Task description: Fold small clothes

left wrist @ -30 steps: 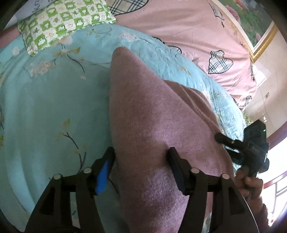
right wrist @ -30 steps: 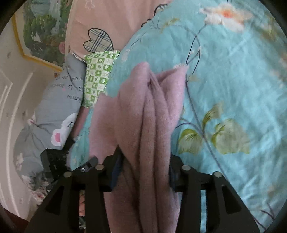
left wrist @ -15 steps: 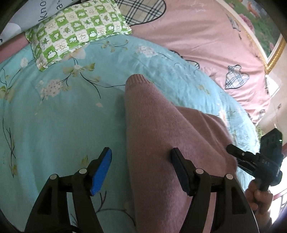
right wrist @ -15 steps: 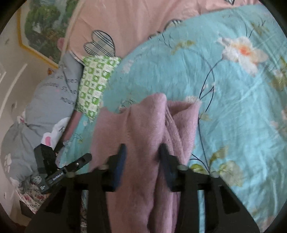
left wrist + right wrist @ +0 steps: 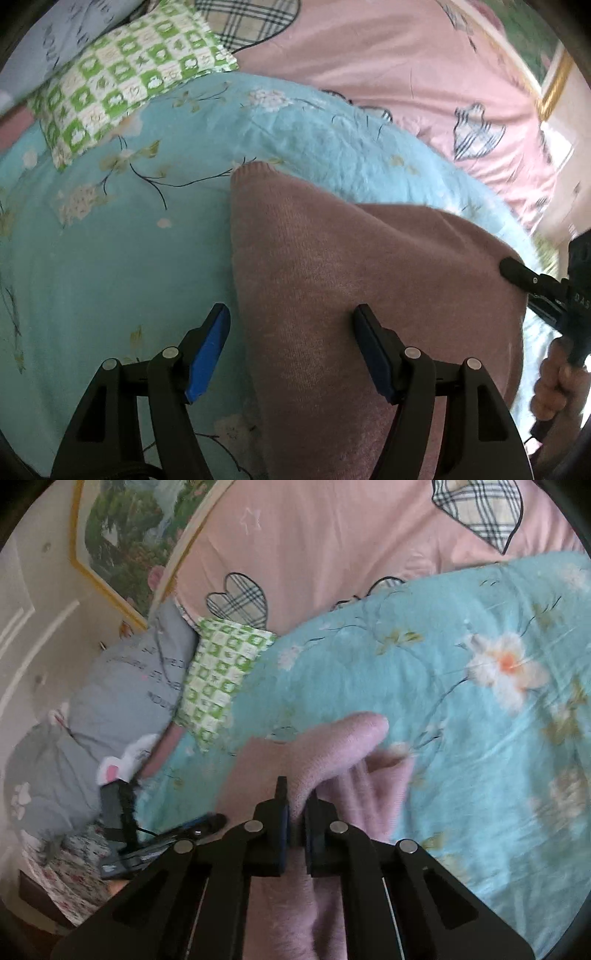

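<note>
A mauve knitted garment [image 5: 343,280] lies on the light blue floral quilt [image 5: 110,258]. My left gripper [image 5: 291,325] is open, its blue-padded fingers apart over the garment's left edge, holding nothing. My right gripper [image 5: 295,808] is shut on a fold of the same garment [image 5: 332,746], which bunches up between the pads and trails below them. The right gripper also shows at the right edge of the left wrist view [image 5: 535,288], at the garment's right edge. The left gripper shows at lower left of the right wrist view [image 5: 162,834].
A green checked pillow [image 5: 125,85] and a grey pillow [image 5: 122,686] lie at the head of the bed. A pink cover with plaid hearts [image 5: 388,74] lies beyond the quilt. A framed picture [image 5: 133,528] hangs on the wall.
My right gripper has closed on the garment's fold and pulled back. My left gripper has stayed open and backed away, so more quilt and pillow show.
</note>
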Demonstrator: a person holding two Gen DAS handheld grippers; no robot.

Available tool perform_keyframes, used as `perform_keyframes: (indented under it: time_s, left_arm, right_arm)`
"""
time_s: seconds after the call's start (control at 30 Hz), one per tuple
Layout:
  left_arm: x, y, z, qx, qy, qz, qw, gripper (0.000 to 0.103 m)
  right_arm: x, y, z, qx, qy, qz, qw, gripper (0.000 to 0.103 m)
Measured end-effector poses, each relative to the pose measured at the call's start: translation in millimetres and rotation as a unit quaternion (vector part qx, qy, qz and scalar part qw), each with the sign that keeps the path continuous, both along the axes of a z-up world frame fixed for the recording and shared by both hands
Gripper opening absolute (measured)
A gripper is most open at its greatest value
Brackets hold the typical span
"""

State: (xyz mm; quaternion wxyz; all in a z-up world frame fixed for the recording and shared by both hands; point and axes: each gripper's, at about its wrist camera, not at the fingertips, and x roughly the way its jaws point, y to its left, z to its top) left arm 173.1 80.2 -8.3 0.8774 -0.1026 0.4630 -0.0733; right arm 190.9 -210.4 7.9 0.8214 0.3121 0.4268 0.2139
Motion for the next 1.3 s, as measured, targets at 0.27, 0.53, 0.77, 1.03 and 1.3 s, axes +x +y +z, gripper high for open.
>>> perform_keyframes:
  time_s: [0.27,0.53,0.77,1.03,1.3]
  left_arm:
    - [-3,1,-10,0.014,0.002,-0.006,0.9999,0.073]
    - [-65,11,22,0.042,-0.028,-0.038,0.998,0.071]
    - [-137,24,16,0.041,-0.022,-0.061,0.9971,0.071]
    - [-148,15,-11,0.043,0.018,-0.058,0.9972,0.071]
    - [-146,8,-29,0.061,0.032,-0.067,0.9954,0.073]
  right_arm:
    - [0,6,-72,0.002,0.078,-0.015,0.997,0.008]
    - [-60,-12,-22,0.025,0.029,-0.036,0.999,0.03]
    - [-128,3,-21,0.003,0.021,-0.003,1.0,0.042]
    - [-140,16,-36,-0.047,0.037,0.015,0.998,0.008]
    - [-144,25,-53,-0.158,0.056,0.039,0.985,0.007]
